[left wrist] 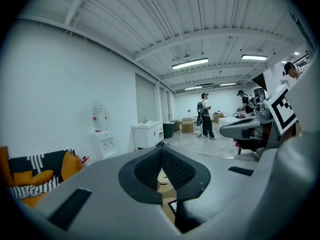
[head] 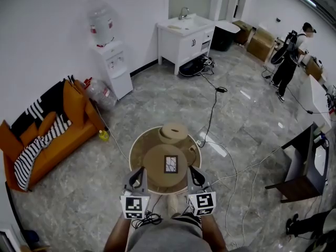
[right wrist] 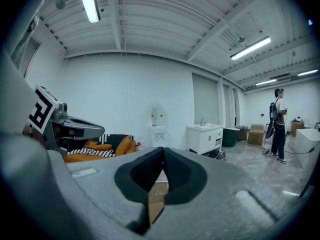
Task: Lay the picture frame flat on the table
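The picture frame (head: 170, 164), dark-edged with a white cracked-line picture, appears to lie flat on the round wooden table (head: 153, 166). In the left gripper view a corner of the frame (left wrist: 174, 204) shows low between the jaws. My left gripper (head: 137, 179) hovers at the table's near left edge and my right gripper (head: 194, 177) at its near right edge, both short of the frame. In its own view the left gripper (left wrist: 161, 150) has its pads meeting with nothing between them. The right gripper (right wrist: 162, 150) looks the same.
A smaller round wooden piece (head: 173, 132) sits at the table's far side. An orange sofa (head: 50, 135) stands to the left, with a water dispenser (head: 112, 62) and a white sink cabinet (head: 186, 35) beyond. Cables (head: 212, 106) cross the floor. A dark stand (head: 304, 167) and a person (head: 289, 62) are at the right.
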Demonstrator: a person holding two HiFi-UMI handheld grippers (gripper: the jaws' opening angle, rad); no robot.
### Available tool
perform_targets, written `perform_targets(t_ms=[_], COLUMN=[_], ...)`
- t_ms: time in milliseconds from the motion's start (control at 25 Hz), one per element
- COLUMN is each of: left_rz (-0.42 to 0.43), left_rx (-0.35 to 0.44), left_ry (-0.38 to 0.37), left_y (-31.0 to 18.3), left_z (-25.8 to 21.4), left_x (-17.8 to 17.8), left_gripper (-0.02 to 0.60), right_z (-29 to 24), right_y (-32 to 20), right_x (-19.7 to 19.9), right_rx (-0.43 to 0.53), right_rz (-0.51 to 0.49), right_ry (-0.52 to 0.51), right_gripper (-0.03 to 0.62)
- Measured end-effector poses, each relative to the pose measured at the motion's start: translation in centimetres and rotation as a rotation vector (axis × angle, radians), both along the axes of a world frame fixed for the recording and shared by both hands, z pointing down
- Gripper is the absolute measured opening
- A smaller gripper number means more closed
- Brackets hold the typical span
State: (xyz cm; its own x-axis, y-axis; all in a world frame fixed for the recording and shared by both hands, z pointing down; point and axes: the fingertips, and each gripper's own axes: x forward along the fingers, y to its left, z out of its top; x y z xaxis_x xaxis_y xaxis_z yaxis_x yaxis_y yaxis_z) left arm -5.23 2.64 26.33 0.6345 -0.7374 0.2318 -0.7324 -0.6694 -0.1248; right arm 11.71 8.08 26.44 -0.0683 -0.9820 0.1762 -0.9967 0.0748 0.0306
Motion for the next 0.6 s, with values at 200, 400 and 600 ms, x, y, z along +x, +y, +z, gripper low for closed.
perform_targets(t_ms=[200,400,600], left_rz=[0.001,0.007,0.008], left_rx=[0.000,0.000,-0.003], left_ry=[-0.002,-0.002,-0.001], left_y=[0.12,0.02,-0.06], left_z=[0.13,0.26,0.29], left_x=[-0.26,-0.48,-0.53], left_gripper=[0.017,0.017,0.017], right_z=[0.17,0.28,0.25], right_y=[0.11,0.00,-0.14], right_x=[0.14,0.07,0.07], right_rx=[-0.004,-0.002,0.001], right_rz=[0.012,0.022,0.023], right_ry=[-0.003,0.003,0.004], right_gripper=[-0.002,-0.002,-0.002])
